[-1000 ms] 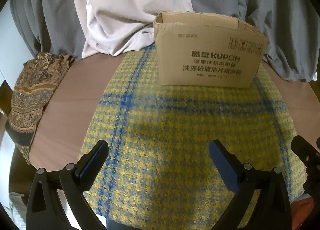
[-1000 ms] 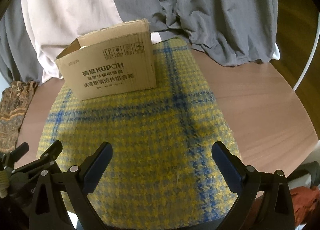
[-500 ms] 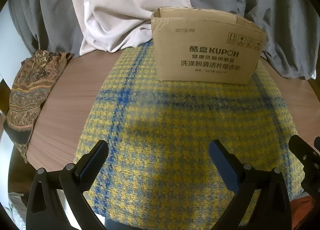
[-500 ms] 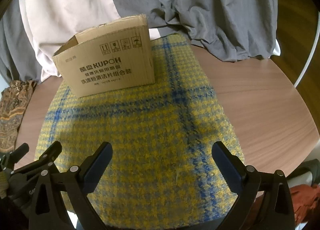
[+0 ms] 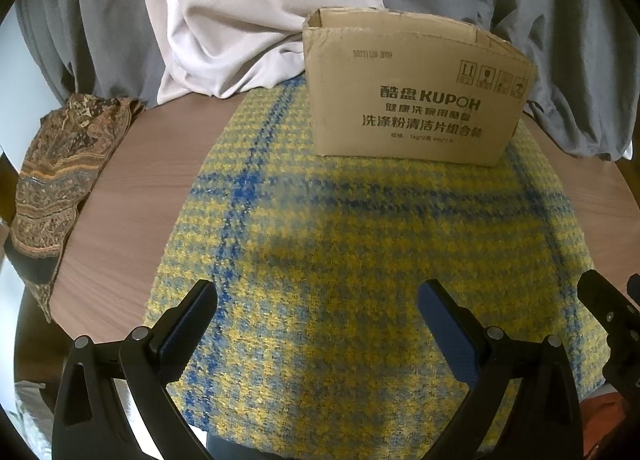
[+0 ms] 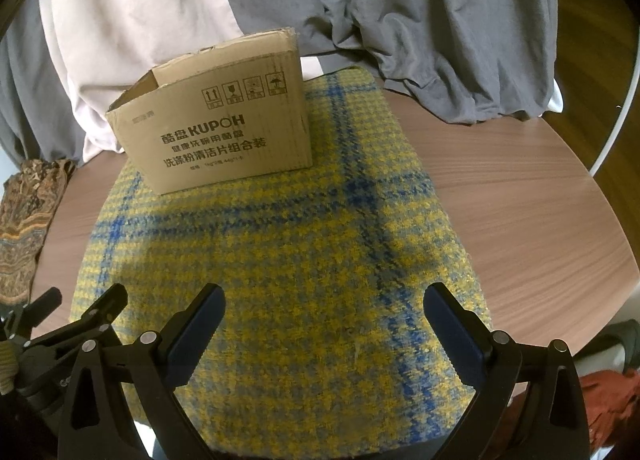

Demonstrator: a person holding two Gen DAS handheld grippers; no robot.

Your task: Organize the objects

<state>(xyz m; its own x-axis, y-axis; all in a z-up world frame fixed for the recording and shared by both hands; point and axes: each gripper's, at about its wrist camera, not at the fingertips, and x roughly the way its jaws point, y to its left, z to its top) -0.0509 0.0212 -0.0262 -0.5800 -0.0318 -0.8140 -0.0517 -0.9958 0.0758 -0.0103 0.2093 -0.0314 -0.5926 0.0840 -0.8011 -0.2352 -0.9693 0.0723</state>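
An open cardboard box (image 5: 416, 96) printed KUPOH stands at the far side of a yellow and blue plaid cloth (image 5: 360, 252) spread on a round wooden table (image 5: 132, 196). The box also shows in the right wrist view (image 6: 224, 132), on the same cloth (image 6: 304, 260). What is inside the box is hidden. My left gripper (image 5: 318, 300) is open and empty above the cloth's near part. My right gripper (image 6: 324, 304) is open and empty, also over the near part, to the right of the left one.
A brown patterned fabric (image 5: 60, 176) lies at the table's left edge. Grey and white clothes (image 5: 248, 20) are heaped behind the box. A reddish item (image 6: 608, 400) shows below the table's near right edge. Bare wood (image 6: 520, 212) lies right of the cloth.
Both views have shifted slightly: the box sits a little higher and closer in frame. Both grippers stay open and empty.
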